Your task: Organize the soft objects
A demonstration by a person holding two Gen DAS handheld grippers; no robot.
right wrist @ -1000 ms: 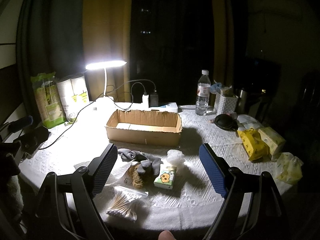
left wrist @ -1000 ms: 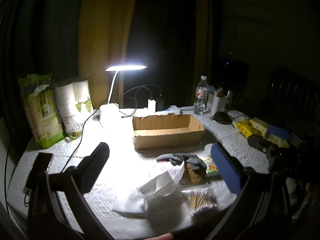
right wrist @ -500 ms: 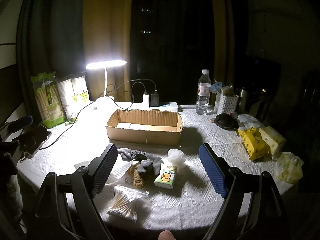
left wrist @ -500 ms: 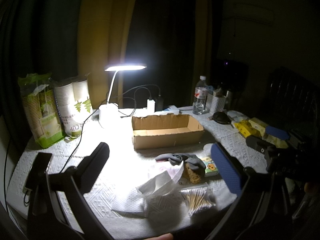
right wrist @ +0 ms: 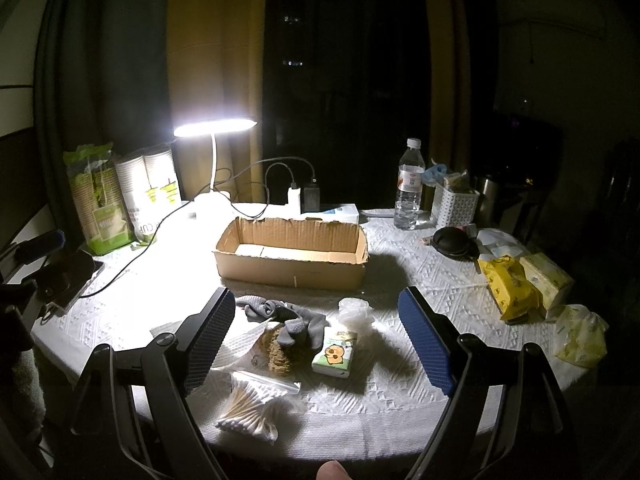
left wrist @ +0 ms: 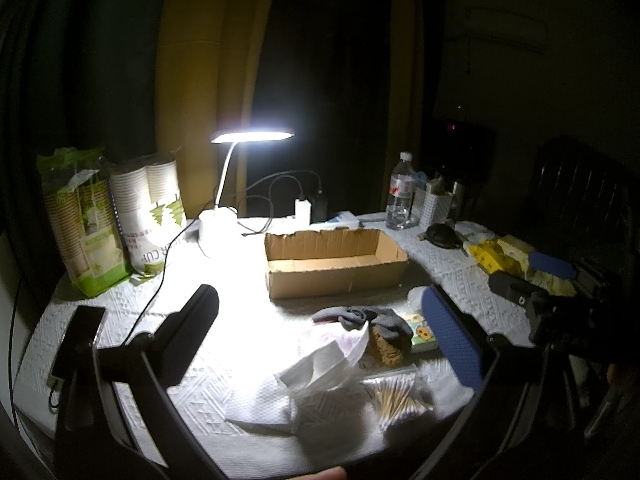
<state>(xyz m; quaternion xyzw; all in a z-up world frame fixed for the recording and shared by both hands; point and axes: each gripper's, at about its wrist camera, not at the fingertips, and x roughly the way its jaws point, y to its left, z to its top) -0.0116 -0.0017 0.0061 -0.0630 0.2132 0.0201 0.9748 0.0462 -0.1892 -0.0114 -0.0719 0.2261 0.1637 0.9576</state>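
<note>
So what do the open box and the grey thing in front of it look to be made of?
The box looks like plain brown corrugated cardboard, matte, with ragged torn top edges. The grey gloves seem to be soft knit fabric: limp and crumpled, with fingertips showing; the exact fibre cannot be told.

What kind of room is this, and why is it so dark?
Probably a room at home at night. A round table with a white cloth holds a lit desk lamp, a cardboard box, a water bottle and tissue packs. Curtains hang behind, and only the lamp gives light.
</note>
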